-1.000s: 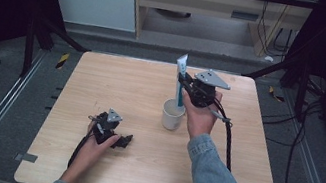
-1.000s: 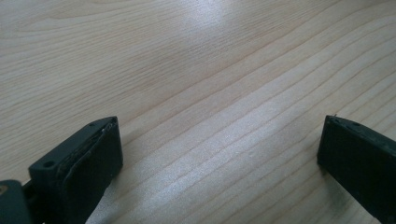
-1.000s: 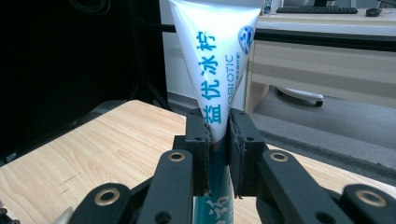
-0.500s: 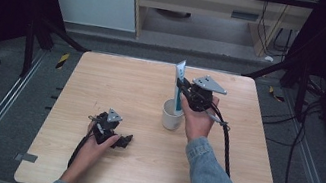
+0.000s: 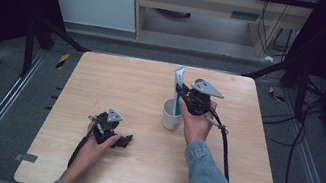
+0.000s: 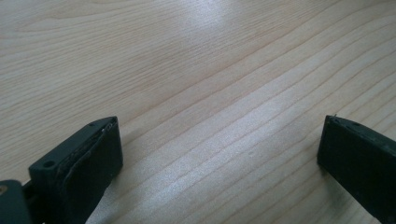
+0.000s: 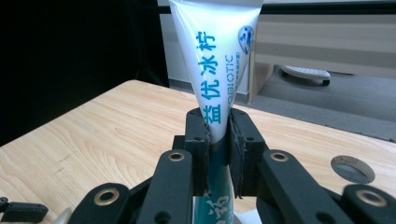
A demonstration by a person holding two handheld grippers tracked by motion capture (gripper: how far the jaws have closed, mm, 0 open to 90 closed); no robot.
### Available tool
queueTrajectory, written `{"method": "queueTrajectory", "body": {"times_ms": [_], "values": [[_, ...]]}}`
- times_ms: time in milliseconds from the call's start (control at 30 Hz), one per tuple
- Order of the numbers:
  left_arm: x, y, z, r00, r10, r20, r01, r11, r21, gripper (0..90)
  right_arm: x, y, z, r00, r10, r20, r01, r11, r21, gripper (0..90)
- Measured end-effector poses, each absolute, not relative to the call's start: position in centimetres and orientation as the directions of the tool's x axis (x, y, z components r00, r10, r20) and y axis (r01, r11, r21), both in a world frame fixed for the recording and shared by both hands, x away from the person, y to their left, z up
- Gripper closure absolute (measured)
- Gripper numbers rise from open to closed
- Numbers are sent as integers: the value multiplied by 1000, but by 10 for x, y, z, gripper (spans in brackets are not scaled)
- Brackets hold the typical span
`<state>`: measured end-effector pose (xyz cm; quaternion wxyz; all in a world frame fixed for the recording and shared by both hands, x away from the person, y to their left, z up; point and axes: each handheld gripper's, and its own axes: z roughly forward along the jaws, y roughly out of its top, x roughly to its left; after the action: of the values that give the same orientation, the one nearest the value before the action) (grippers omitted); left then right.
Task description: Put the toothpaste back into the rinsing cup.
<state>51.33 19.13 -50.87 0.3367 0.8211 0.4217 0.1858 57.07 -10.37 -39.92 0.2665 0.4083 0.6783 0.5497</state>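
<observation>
High view: light wood table [image 5: 102, 81] on a dark floor with rails and cables around it, a pale cabinet and a wooden shelf unit behind. Person's forearms come in from the bottom, right one in a denim sleeve [image 5: 208, 181]. Left gripper [image 5: 123, 140] sits low on the table at front left, held by the left hand [image 5: 93, 145], grey three-cornered plate on top, black cable trailing back toward the table edge. Right gripper [image 5: 179, 94] is held up near table centre by the right hand [image 5: 198, 123], its cable running down past the sleeve. It grips a white and blue toothpaste tube [image 5: 178, 86] standing upright, lower end down inside a white cup [image 5: 171, 116] that stands on the table just left of the hand. Left gripper view: two black jaws wide apart, nothing between them, bare wood grain underneath, jaws close to the surface. Right gripper view: jaws clamped on the tube [image 7: 217, 70] at its narrower middle, pads pressing both sides, flat wide crimped end up. Blue Chinese characters run down the tube, reading 益优冰柠, with smaller grey letters "OBIOTIC" beside them (start cut off by the curve) and a small round blue logo near the top right. Below the jaws the tube turns teal with more white characters, partly hidden. A round metal insert [image 7: 352, 169] is set in the tabletop at right
</observation>
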Motion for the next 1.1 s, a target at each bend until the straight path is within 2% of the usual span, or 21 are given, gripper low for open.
{"method": "queueTrajectory", "body": {"times_ms": [1100], "values": [[513, 191, -509, 575, 818, 21, 568, -417, 710, 0, 569, -108, -419, -518, 848, 116, 300, 53, 953, 790]]}}
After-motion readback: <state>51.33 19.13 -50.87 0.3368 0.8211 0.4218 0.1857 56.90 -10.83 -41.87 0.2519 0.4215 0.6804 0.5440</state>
